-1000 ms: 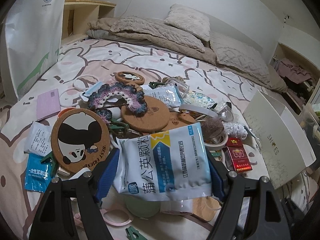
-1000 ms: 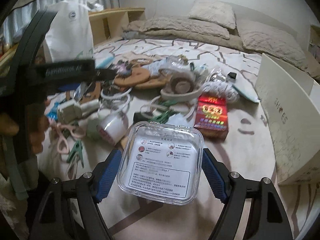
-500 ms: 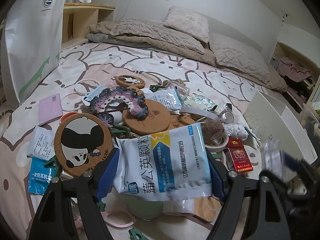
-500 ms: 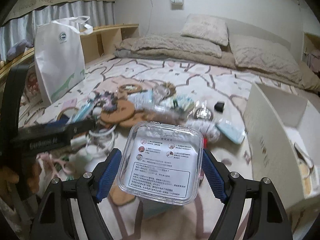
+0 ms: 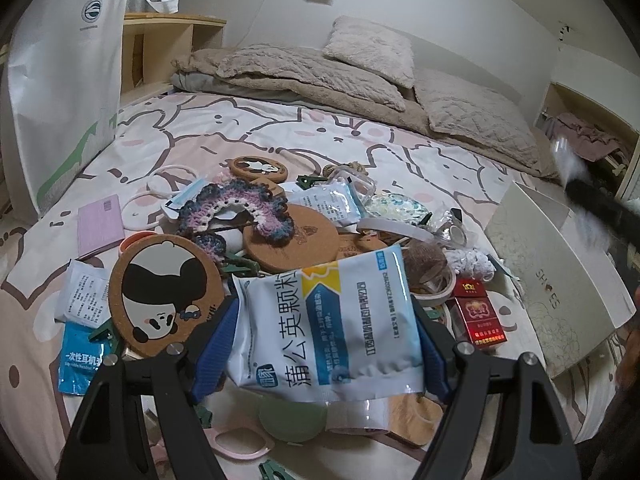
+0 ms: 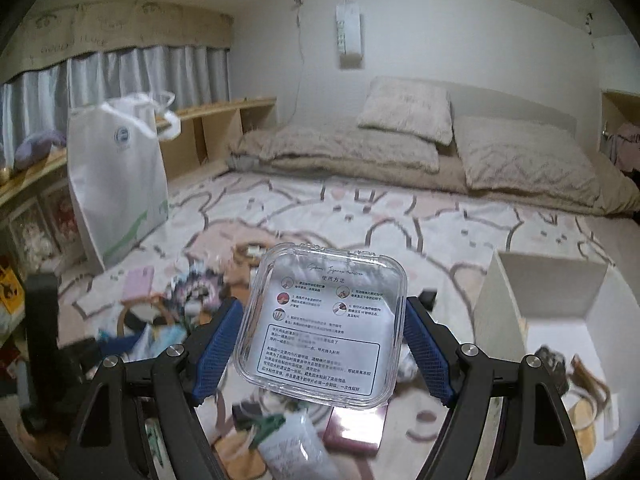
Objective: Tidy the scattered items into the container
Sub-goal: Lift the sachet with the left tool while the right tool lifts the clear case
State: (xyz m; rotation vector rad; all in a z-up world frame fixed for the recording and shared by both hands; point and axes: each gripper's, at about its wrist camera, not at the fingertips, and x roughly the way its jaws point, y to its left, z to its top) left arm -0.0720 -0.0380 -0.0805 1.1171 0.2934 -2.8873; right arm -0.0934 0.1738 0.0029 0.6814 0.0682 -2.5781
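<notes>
Left wrist view: the left gripper (image 5: 324, 320) is pinching a blue-and-white medicine sachet (image 5: 326, 318) flat between its blue fingers (image 5: 214, 344), holding it over the heap of scattered items on the bed (image 5: 280, 136): a panda cork coaster (image 5: 160, 288), a crocheted piece (image 5: 236, 208), a red cigarette pack (image 5: 478, 312). The open white shoebox (image 5: 560, 280), the container, is standing to the right, its near wall rising beside the heap; the sachet is soft, so it is probably best carried level and high enough for its sagging lower edge to pass that rim. Right wrist view: the right gripper (image 6: 322, 330) is clamping a clear plastic case (image 6: 322, 330) by its two side edges, raised above the clutter. The shoebox (image 6: 548, 292) is lying low and right, a few things already inside, with much floor free. Judgement: the case is rigid and slick, so lowering it past the wall before releasing is advisable. Open bedding lies beyond the heap.
</notes>
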